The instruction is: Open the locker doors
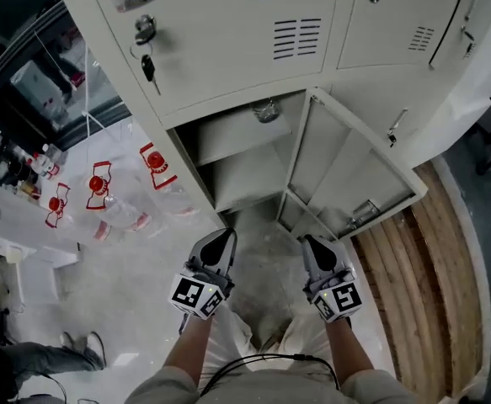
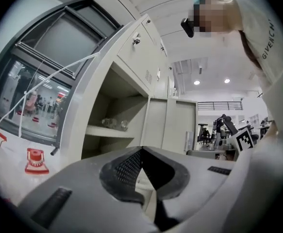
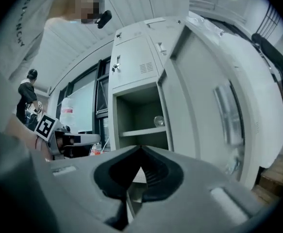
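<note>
Head view: lower locker compartment (image 1: 243, 179) stands open, door (image 1: 346, 171) swung right, a clear glassy object (image 1: 266, 110) on its shelf (image 1: 232, 137); my left tool (image 1: 224, 236) and right tool (image 1: 312, 242) are closed, empty

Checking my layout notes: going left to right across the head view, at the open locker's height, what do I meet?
red-and-white floor items → open locker compartment → swung-open locker door → wooden planks

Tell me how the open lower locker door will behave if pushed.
The open door likely swings easily on its hinge side; it stands wide, nothing holding it. It looks like thin sheet metal, so probably light and a little flexible.
</note>
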A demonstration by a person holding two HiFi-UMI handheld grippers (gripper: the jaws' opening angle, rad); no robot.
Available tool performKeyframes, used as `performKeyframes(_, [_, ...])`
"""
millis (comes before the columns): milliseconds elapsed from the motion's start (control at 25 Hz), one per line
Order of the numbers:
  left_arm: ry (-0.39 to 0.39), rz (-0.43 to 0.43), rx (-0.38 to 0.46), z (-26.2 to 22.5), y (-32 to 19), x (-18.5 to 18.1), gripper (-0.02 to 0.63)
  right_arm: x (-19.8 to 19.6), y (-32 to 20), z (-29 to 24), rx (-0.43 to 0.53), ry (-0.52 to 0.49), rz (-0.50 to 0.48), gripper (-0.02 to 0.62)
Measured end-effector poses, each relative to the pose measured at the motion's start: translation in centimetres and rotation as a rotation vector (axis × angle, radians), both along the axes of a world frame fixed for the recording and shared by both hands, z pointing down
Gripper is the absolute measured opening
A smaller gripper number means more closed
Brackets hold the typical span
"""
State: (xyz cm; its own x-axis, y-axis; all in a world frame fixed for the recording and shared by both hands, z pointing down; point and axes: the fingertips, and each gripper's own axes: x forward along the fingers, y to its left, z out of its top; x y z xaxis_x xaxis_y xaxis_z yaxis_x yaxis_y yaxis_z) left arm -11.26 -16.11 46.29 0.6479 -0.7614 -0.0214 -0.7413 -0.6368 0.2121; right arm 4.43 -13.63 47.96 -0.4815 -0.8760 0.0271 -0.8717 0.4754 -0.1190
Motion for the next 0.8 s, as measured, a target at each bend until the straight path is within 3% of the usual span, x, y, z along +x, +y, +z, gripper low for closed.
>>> performKeyframes(440, [0.02, -0.046, 0.009, -15.8, 2.3, -1.0, -0.002, -0.3, 2.3, -15.8, 0.006, 0.017, -0.036, 0.0])
performKeyframes(800, [0.005, -0.092, 0.007, -22.6, 4.6, -3.2, -0.002, -1.4, 4.0, -22.7, 0.007, 0.019, -0.077, 0.0])
